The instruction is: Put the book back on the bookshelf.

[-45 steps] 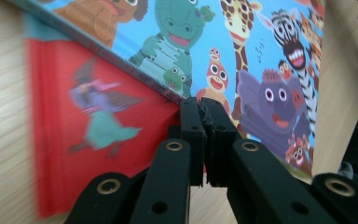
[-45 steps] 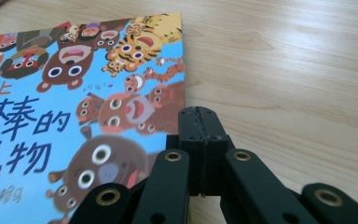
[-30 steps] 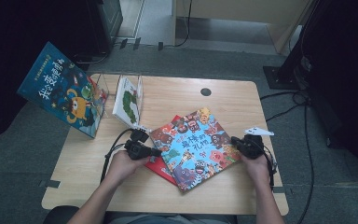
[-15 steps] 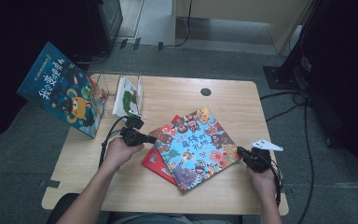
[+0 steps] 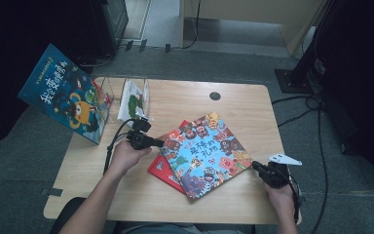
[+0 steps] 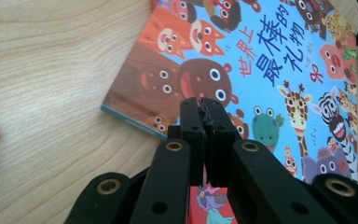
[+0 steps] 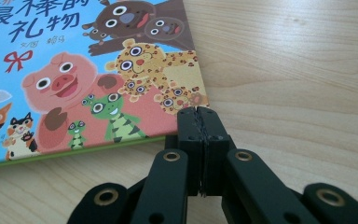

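The animal book (image 5: 205, 154) is laid flat near the middle of the table (image 5: 233, 100), on top of a red book (image 5: 161, 168). "世界上最棒的礼物" is printed on its blue cover. The left gripper (image 6: 204, 105) and right gripper (image 7: 199, 112) are held beside it, jaws pressed together on nothing.

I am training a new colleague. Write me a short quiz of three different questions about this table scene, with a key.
1. True or false: the left gripper has its jaws wide open.
2. What lies under the animal book? A) a red book B) a plate C) a cloth
3. Fill in: the right gripper is ___ and holds nothing.

Key: 1 false, it is shut. 2 A, the red book. 3 shut.
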The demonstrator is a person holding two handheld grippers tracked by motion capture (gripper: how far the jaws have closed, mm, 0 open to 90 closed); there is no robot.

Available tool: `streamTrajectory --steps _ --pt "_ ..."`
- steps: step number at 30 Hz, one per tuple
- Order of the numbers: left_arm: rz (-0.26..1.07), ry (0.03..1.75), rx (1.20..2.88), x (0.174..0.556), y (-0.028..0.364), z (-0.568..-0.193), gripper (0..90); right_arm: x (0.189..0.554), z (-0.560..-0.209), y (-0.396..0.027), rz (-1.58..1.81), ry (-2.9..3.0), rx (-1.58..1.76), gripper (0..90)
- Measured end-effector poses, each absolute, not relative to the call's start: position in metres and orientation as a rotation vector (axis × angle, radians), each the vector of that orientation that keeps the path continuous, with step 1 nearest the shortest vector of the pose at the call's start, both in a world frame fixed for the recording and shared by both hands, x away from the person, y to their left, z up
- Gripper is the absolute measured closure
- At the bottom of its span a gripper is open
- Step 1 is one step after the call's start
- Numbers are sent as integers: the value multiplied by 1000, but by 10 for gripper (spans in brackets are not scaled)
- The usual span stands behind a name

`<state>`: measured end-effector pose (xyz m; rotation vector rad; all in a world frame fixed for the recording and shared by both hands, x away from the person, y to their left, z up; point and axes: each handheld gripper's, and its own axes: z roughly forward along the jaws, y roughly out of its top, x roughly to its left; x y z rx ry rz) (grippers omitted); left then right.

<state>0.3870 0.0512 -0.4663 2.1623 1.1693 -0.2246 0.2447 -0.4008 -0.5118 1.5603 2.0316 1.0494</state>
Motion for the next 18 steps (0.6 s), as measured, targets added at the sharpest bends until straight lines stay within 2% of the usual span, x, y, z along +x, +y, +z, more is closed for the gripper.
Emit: streamTrajectory --steps 5,18 --pt "-269 1182 2107 387 58 -467 893 251 -513 -402 1053 2023 1562 890" --pt "-174 1261 2110 381 79 -472 894 277 -514 -406 1059 2003 1593 887"
